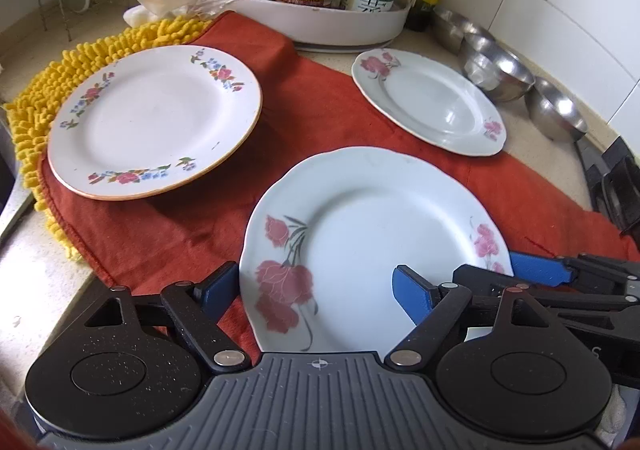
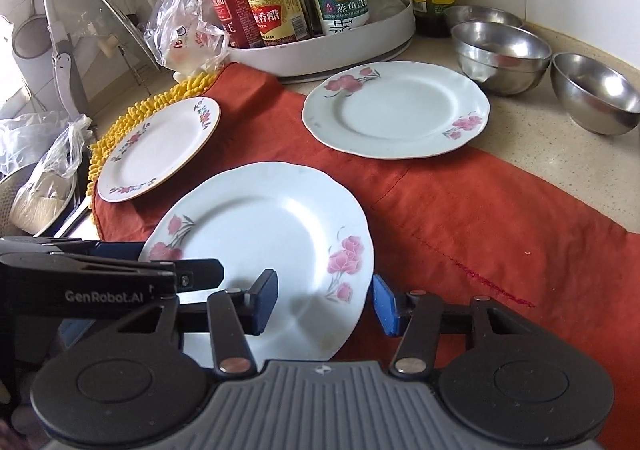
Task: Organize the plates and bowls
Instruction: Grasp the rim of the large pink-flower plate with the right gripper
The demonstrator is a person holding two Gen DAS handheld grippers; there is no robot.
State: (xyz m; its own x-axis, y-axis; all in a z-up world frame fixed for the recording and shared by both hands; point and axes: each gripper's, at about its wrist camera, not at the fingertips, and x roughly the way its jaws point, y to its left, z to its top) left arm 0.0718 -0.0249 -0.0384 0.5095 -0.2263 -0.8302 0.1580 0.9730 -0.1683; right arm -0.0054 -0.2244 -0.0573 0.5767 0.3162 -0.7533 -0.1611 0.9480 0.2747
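Porcelain on a red cloth: three plates lying flat and apart, none stacked yet. Nearest the cameras, the near pink-flowered plate, wholly on the cloth. Straddled from two sides: left gripper spread wide across its left rim, one pad outside the edge, the other over the well; right gripper likewise released, spanning the right rim. Nothing grasped by either; impossible to tell from these views whether any pad touches the rim.

Further back, a far pink-flowered plate, partly off the cloth onto the bare counter, just beside the nested steel bowls, with a single steel bowl standing apart from them. To the left, a gold-rimmed plate, half on a yellow shaggy mat.

Probably about to take up the near plate for stacking. Hazards, judged from here:
- Glazed, shallow rim, so liable to slide out of a pinch taken on one edge only.
- With both claws closing at once, danger of uneven pull, a tilt, and a clatter back down.
- Soft cloth underneath, hence a chance of nipping a fold along with the rim and dragging the neighbours.
- Danger of shoving the plate toward the gold-rimmed one by pushing at the edge rather than sliding a pad under it.
- Little room near the bowls and the white bottle tray; risk of knocking a bowl with a careless swing toward the far plate
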